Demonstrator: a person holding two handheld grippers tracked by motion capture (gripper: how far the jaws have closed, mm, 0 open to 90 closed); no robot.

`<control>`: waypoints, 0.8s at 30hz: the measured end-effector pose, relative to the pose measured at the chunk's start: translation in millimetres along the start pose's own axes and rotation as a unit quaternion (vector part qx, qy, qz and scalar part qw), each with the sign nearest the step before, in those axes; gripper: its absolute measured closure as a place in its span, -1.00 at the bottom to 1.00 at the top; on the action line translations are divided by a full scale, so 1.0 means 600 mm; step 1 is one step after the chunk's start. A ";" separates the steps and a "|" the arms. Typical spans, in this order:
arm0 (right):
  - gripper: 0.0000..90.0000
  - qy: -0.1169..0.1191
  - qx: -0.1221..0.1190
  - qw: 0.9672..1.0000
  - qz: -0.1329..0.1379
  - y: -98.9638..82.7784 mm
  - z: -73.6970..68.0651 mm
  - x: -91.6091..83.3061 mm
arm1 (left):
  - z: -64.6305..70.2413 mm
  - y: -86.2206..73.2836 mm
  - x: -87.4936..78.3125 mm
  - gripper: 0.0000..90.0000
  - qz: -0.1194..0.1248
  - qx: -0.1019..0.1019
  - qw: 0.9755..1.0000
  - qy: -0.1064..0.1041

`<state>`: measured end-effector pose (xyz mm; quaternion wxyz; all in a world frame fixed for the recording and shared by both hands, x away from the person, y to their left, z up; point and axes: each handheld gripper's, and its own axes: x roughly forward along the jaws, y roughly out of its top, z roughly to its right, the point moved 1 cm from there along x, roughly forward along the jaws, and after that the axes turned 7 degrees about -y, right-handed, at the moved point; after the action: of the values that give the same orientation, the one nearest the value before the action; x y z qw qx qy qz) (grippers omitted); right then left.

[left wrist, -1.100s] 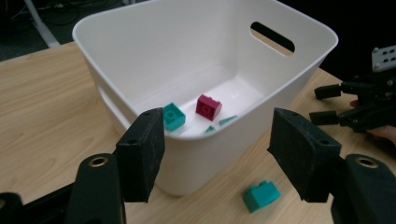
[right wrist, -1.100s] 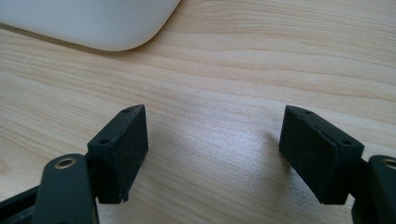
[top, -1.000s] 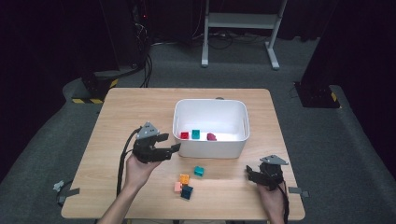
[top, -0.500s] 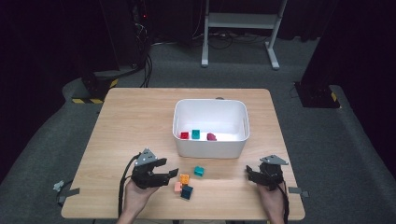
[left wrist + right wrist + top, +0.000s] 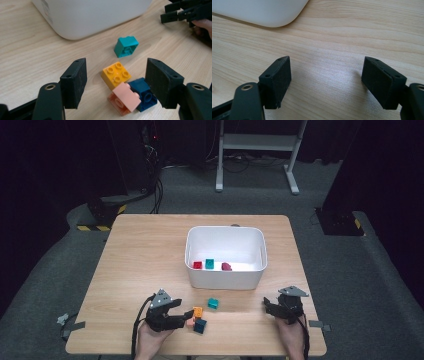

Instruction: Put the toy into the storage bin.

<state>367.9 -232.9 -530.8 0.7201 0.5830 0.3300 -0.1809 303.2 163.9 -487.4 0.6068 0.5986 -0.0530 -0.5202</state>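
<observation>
My left gripper (image 5: 187, 316) (image 5: 116, 72) stands open low over the table's front part. Between its jaws lie an orange brick (image 5: 115, 74) (image 5: 198, 311), a pink brick (image 5: 124, 98) (image 5: 190, 322) and a dark blue brick (image 5: 143, 96) (image 5: 200, 325), packed together. The blue one lies close by one jaw; neither pad presses on a brick. A teal brick (image 5: 126, 46) (image 5: 213, 303) sits alone a little beyond them. My right gripper (image 5: 267, 306) (image 5: 325, 72) rests open at the front right with bare wood between its jaws.
A white bin (image 5: 225, 280) stands mid-table behind the loose bricks; its wall (image 5: 95, 17) is close ahead of the left gripper. Inside lie a red brick (image 5: 197, 265), a teal brick (image 5: 209, 263) and a maroon brick (image 5: 226, 266). The table's front edge is near both hands.
My left gripper has come down and back toward the front edge, from beside the bin to the cluster of loose bricks. The right gripper has stayed in place.
</observation>
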 end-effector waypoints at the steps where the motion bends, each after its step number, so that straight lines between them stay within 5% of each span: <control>1: -0.48 0.000 0.000 1.000 0.000 0.000 0.000 0.000 | 0.002 -0.003 0.003 -0.24 -0.003 0.003 1.000 0.001; 6: -0.48 0.000 0.000 1.000 0.000 0.000 0.000 0.000 | 0.010 -0.015 0.017 -0.23 -0.009 0.017 1.000 0.018; 24: -0.48 0.000 0.000 1.000 0.000 0.000 0.000 0.000 | 0.005 -0.042 0.033 -0.21 -0.020 0.004 1.000 0.023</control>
<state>367.9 -232.9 -530.8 0.7200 0.5830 0.3300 -0.1810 295.9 154.4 -517.4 0.5951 0.6135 -0.0294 -0.5182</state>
